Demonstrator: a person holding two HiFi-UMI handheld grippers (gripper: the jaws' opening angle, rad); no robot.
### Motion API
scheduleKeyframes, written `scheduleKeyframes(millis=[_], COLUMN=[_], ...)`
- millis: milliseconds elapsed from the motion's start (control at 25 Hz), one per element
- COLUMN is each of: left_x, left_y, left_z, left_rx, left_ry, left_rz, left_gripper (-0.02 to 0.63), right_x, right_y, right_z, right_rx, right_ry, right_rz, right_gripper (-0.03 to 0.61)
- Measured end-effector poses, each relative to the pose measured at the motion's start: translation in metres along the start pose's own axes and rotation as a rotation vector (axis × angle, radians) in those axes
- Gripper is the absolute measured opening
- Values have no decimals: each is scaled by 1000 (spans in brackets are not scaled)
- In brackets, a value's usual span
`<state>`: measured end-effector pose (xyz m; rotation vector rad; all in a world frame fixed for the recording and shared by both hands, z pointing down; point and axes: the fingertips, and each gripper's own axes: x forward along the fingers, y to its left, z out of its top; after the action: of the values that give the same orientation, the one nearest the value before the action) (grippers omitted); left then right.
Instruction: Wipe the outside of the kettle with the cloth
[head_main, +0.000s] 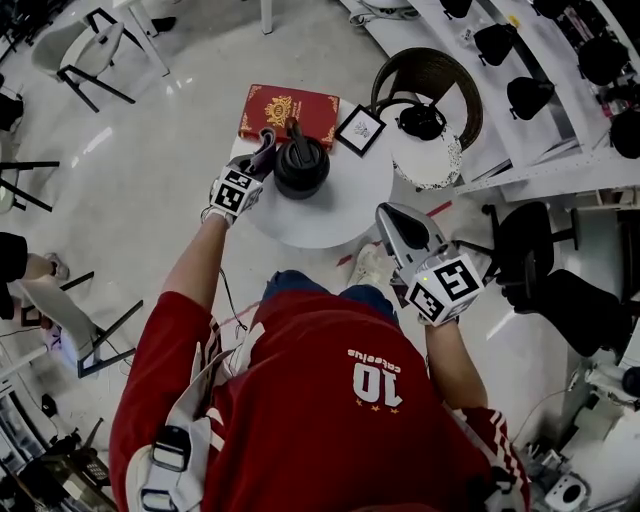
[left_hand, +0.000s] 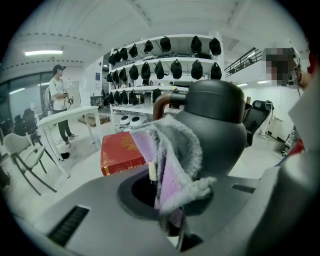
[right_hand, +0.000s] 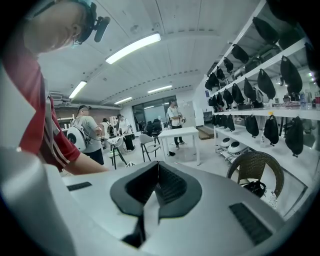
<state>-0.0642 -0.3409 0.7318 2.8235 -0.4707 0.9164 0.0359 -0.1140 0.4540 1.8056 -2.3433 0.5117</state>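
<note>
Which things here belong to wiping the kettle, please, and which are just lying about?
In the job: kettle; cloth; left tool, shut on the cloth.

Lying about: red book; small black-framed picture; wicker chair; right tool, shut and empty.

An open, lab-like workroom: long white wall shelves (left_hand: 186, 59) carrying rows of black bags (left_hand: 176, 69) at upper centre, a white work table (right_hand: 179, 132) mid-frame, strip ceiling lights (right_hand: 132, 48) above.

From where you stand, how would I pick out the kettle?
Look at the round white table. On it, just in front of the red book, stands the kettle. Unlike the flat book and small framed card beside it, it is dark, rounded and has a handle.
</note>
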Motion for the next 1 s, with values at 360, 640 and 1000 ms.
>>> scheduleKeyframes(millis=[360,640,1000], left_x=[-3,-11,-22], left_y=[-16,-33,-46], left_z=[-23,-31,-39], left_rx=[-45,-63,-144], left_ry=[11,10,6], left_rz=[-5,5,78], left_gripper=[41,41,41], right_x=[-6,-11,-10], right_y=[9,17,21], right_z=[-2,1,18], right_rx=[-20,-40,-88], right_ry=[14,18,32], right_rz=[19,52,152], right_gripper=[17,17,17])
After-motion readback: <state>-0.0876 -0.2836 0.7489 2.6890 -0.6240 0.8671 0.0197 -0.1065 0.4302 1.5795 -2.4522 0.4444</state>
